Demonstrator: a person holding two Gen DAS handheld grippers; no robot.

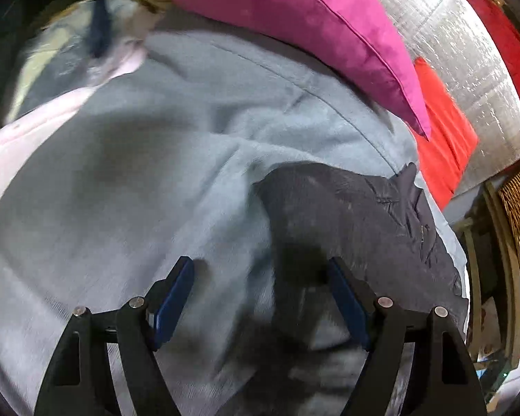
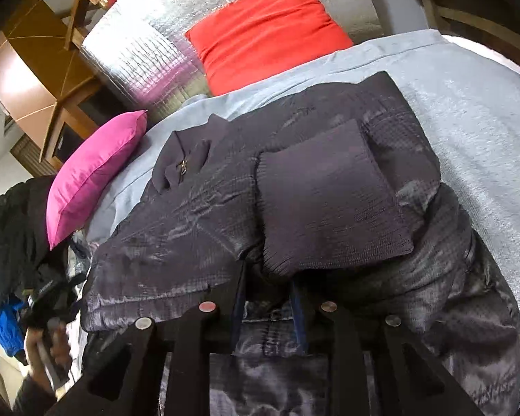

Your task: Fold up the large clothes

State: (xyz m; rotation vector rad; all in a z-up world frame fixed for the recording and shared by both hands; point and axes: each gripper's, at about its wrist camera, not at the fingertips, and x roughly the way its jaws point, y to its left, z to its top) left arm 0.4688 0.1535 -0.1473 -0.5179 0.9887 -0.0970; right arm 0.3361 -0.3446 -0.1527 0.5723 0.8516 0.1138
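Right gripper is clamped on the near hem of the dark jacket, which lies spread over the pale blue blanket near a pink cushion and a red cushion, while the left gripper hovers with fingers apart above the blanket.

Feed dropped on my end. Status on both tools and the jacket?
Left tool open over the blue sheet, holding nothing. Right tool shut on the dark jacket hem. Pink cushion beside the collar.
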